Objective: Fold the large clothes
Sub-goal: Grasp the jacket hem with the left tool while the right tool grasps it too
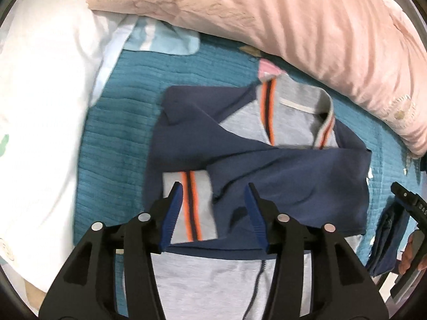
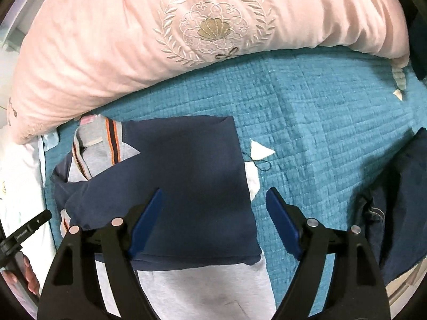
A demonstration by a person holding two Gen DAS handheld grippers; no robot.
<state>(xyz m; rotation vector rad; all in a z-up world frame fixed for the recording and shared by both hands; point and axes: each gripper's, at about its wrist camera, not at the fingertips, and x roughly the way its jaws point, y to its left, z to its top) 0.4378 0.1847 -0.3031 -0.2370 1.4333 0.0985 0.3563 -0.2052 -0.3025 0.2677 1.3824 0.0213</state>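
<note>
Lying half-folded on the teal quilt (image 2: 320,112), the navy-and-grey jacket (image 1: 280,165) has both sleeves crossed over its chest, prob. to make a neat block. Left gripper (image 1: 214,208) & right gripper (image 2: 213,218) hang above it, jaws apart, nothing held. Pink duvet (image 2: 106,40) bunched behind, white pillow (image 1: 40,106) at left.

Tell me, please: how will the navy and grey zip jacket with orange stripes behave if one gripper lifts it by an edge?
The navy and grey zip jacket would probably sag and unfold, since its folded sleeves lie loose and creased. It looks light and thin. On the teal quilted bedspread it would likely drag and bunch, not slide.
</note>
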